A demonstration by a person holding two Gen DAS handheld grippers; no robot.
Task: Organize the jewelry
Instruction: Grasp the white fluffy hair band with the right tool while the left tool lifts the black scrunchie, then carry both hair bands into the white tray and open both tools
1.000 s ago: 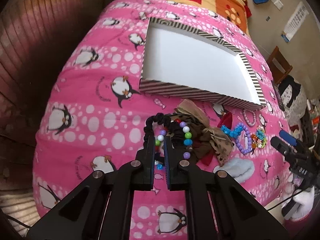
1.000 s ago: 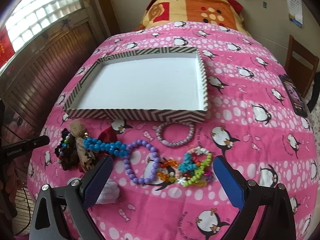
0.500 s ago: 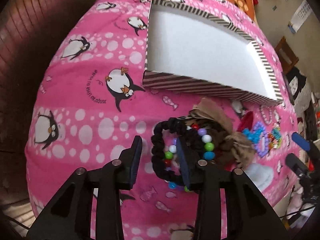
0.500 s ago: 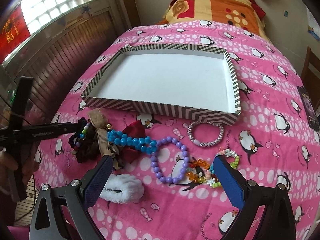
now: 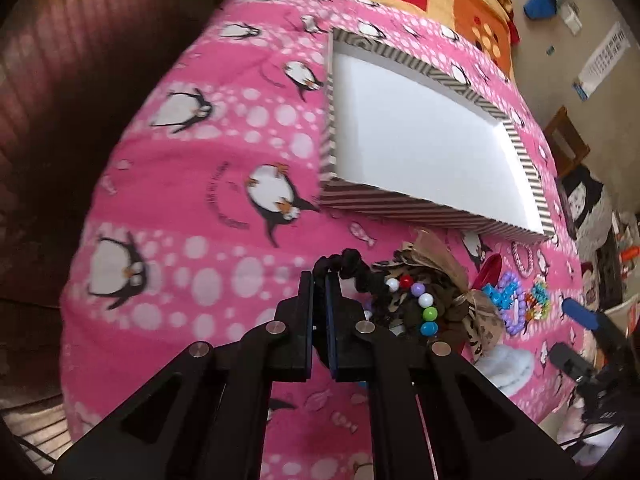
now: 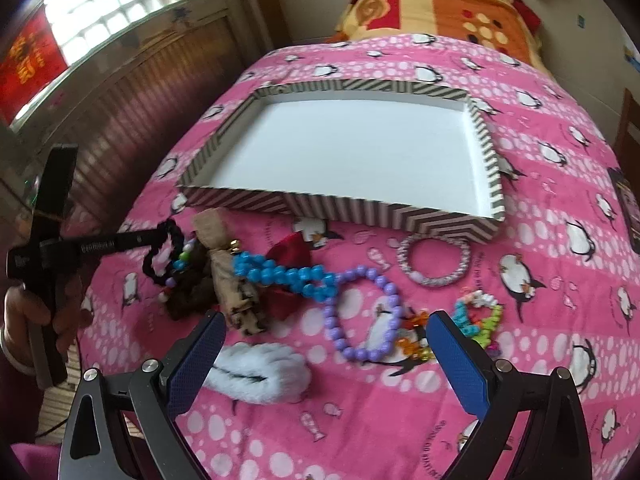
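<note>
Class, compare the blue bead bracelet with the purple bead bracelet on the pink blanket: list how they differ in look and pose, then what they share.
The blue bead bracelet is squeezed into a narrow strand; the purple bead bracelet lies open as a loop. The blue one partly rests on the red bow; the purple one lies flat on the pink blanket. The blue beads look faceted, the purple ones round. Both are beaded, lie outside the striped tray and meet at one end.

A bright window (image 6: 120,12) sits above brown wood panelling (image 6: 132,92). Right of the bed (image 6: 552,240) stands what looks like a wooden chair (image 5: 566,142).
</note>
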